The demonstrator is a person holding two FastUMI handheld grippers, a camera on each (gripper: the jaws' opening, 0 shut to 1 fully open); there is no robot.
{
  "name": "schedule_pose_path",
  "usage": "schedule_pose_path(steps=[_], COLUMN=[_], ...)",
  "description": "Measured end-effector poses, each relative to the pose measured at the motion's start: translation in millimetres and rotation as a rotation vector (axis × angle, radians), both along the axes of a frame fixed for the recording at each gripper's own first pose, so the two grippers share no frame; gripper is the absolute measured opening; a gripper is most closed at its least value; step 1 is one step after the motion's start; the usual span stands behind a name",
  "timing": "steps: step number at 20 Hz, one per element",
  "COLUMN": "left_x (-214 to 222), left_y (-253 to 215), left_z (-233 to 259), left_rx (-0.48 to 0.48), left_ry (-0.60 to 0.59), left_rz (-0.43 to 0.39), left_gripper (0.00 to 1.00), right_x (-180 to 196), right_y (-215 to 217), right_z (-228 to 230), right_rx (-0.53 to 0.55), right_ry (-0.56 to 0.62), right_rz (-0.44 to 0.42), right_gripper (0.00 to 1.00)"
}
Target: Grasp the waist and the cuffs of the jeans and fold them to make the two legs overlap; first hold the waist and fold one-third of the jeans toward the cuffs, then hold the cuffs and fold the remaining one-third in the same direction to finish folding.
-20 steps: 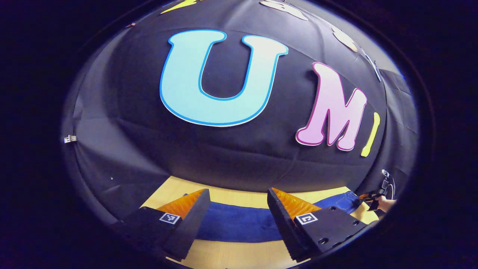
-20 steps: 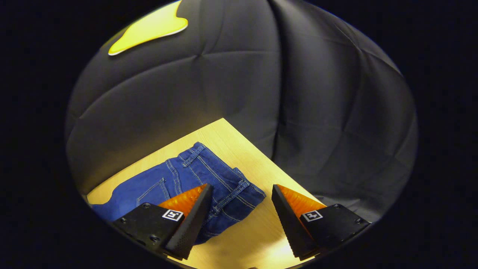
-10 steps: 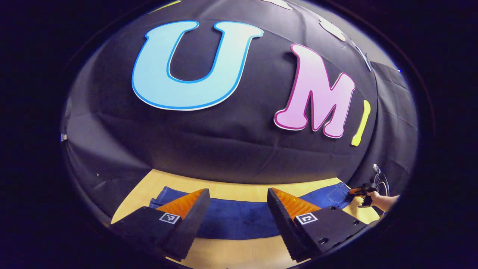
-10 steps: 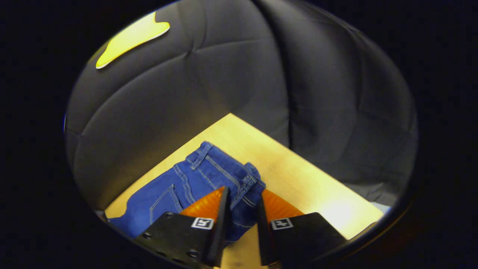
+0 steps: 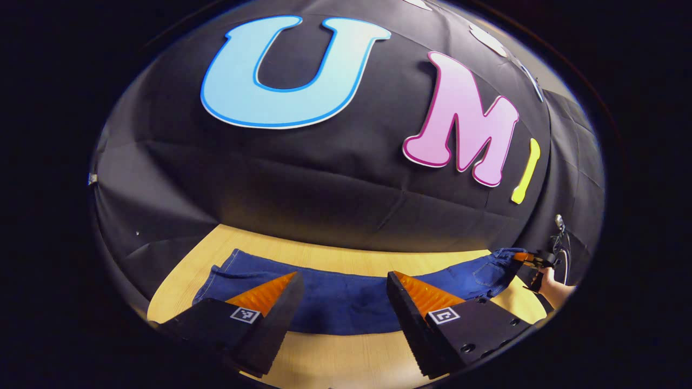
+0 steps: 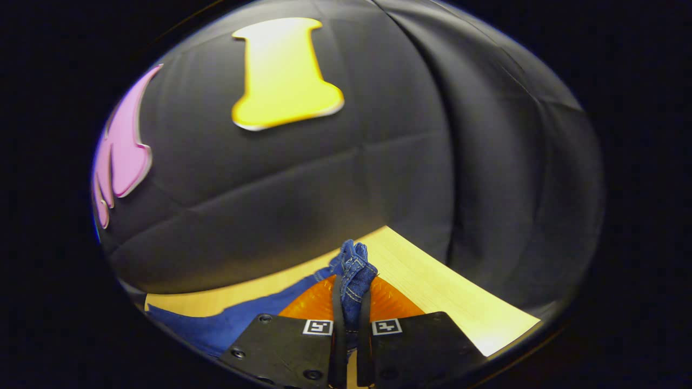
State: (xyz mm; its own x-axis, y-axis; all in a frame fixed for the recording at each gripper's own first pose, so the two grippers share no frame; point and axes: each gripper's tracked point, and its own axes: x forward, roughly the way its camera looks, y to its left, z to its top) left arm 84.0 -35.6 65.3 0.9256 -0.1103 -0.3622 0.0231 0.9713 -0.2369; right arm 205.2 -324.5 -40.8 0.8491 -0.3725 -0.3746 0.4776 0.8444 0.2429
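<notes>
jeans point(image 5: 346, 302) soft blue denim | waist bunched, right gripper point(image 6: 350, 302) clamped

Two black wedge-shaped finger mounts on the left gripper point(image 5: 341, 313), each bearing a small square black-and-white marker; round screw holes on the right mount. Same build on the right gripper point(image 6: 350, 324): black plates, square markers side by side, dark screws along the lower edge. Thin cable looping beside a bare hand point(image 5: 552, 286).
</notes>
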Motion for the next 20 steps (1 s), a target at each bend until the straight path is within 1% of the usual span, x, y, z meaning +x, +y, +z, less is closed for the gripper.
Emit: schedule_pose_path(steps=[1, 4, 8, 9, 12, 13, 15, 17, 19, 20], left_x=[-2.6, -13.7, -27.1, -28.9, -34.1, -35.3, -34.2, -25.4, -18.5, -14.3], left_y=[4.2, 9.3, 21.2, 26.0, 38.7, 44.2, 55.5, 73.7, 105.4, 127.0], left_z=[-1.5, -12.2, -29.8, -32.4, -44.2, -48.7, -57.6, -62.7, -68.4, -70.5], left_rx=[-0.005, -0.031, -0.041, -0.044, -0.079, -0.089, -0.116, -0.131, -0.091, -0.058], left_ry=[0.0, 0.008, 0.016, 0.014, 0.016, 0.014, 0.009, -0.009, -0.031, -0.037], left_rz=[0.01, 0.032, 0.055, 0.065, 0.097, 0.112, 0.142, 0.18, 0.238, 0.27], left_gripper=[0.97, 0.97, 0.97, 0.96, 0.97, 0.97, 0.97, 0.97, 0.97, 0.96], right_x=[-17.7, -48.0, -70.3, -73.2, -84.9, -88.8, -93.7, -95.8, -96.8, -96.9], right_y=[6.0, 36.9, 49.8, 54.6, 65.3, 69.0, 70.8, 70.6, 67.1, 68.0], right_z=[5.8, 6.9, -21.5, -21.8, -40.8, -40.9, -51.1, -73.2, -104.2, -119.1], right_rx=[-0.032, -0.12, -0.189, -0.205, -0.254, -0.268, -0.308, -0.29, -0.256, -0.26], right_ry=[-0.03, -0.089, -0.13, -0.141, -0.171, -0.175, -0.177, -0.157, -0.099, -0.076], right_rz=[0.041, 0.168, 0.314, 0.351, 0.474, 0.515, 0.594, 0.655, 0.688, 0.699], right_gripper=[0.11, 0.11, 0.11, 0.11, 0.1, 0.11, 0.11, 0.11, 0.11, 0.11])
